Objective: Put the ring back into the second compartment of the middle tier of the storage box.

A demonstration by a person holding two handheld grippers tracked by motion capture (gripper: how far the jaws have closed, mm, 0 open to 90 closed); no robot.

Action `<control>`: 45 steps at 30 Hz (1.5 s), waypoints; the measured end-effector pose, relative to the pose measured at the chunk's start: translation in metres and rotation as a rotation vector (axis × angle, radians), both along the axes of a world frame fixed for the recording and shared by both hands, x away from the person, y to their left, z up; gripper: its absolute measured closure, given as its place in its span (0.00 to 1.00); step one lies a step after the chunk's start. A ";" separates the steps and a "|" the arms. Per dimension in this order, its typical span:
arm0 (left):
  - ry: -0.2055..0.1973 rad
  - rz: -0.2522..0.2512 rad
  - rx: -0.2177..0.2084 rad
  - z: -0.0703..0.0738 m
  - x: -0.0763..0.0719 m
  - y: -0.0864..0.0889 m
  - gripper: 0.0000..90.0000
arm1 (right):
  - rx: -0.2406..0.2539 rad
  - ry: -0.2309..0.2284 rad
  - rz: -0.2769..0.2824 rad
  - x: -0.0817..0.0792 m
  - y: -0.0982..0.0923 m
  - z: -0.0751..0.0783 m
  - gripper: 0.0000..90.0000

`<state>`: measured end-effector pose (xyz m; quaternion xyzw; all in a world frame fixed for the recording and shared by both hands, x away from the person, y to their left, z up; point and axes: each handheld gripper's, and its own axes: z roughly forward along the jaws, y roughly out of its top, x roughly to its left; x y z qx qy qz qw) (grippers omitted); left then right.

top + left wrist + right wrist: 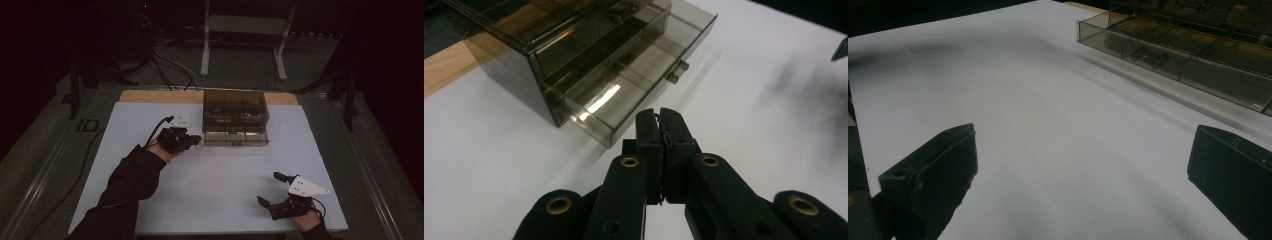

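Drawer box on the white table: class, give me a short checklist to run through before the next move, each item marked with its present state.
1. Bottom drawer of the smoky drawer box pulled partly out: ok.
2. Left gripper shut, nothing between its jaws: ok.
3. Left gripper clear of the drawer's front corner: ok, close but apart.
4. Right gripper open, resting on the white table: ok.
5. Small metal part lies in a drawer compartment: ok.
6. Drawer knob free to grasp: ok.

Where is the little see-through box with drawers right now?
In the high view the drawer box sits at the far middle of the white table, bottom drawer pulled out, with the shut left gripper just beside its left front corner.
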<state>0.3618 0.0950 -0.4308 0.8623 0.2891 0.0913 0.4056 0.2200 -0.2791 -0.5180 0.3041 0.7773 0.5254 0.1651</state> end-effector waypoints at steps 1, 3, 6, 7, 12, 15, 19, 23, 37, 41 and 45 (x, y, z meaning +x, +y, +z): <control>-0.001 -0.001 -0.001 0.000 0.001 -0.001 1.00 | 0.000 0.000 0.001 0.000 0.000 0.000 0.00; -0.005 -0.002 -0.002 0.001 0.002 -0.004 1.00 | 0.000 0.000 0.000 0.000 0.000 0.000 0.00; -0.011 -0.013 0.002 0.003 0.004 -0.009 1.00 | 0.001 0.000 0.001 0.000 0.000 0.000 0.00; -0.011 -0.013 0.002 0.003 0.004 -0.009 1.00 | 0.001 0.001 0.001 0.000 0.000 0.000 0.00; -0.019 -0.034 0.009 0.005 0.006 -0.018 1.00 | 0.000 0.000 0.003 0.000 0.000 0.000 0.00; -0.018 -0.039 0.004 0.006 0.008 -0.020 1.00 | 0.001 0.001 0.002 0.000 0.000 0.000 0.00; -0.019 -0.045 -0.006 0.007 0.012 -0.025 1.00 | 0.003 0.002 0.002 -0.001 0.000 0.000 0.00; -0.024 -0.047 -0.012 0.009 0.015 -0.029 1.00 | 0.006 0.002 0.001 -0.001 -0.001 0.001 0.00; -0.027 -0.036 -0.025 0.015 0.028 -0.040 1.00 | 0.007 0.004 0.002 -0.001 -0.001 0.001 0.00; -0.026 -0.034 -0.040 0.018 0.031 -0.047 1.00 | 0.006 0.004 0.004 0.000 -0.001 0.000 0.00; -0.027 -0.037 -0.039 0.019 0.033 -0.053 1.00 | 0.005 0.005 0.005 -0.001 -0.001 0.000 0.00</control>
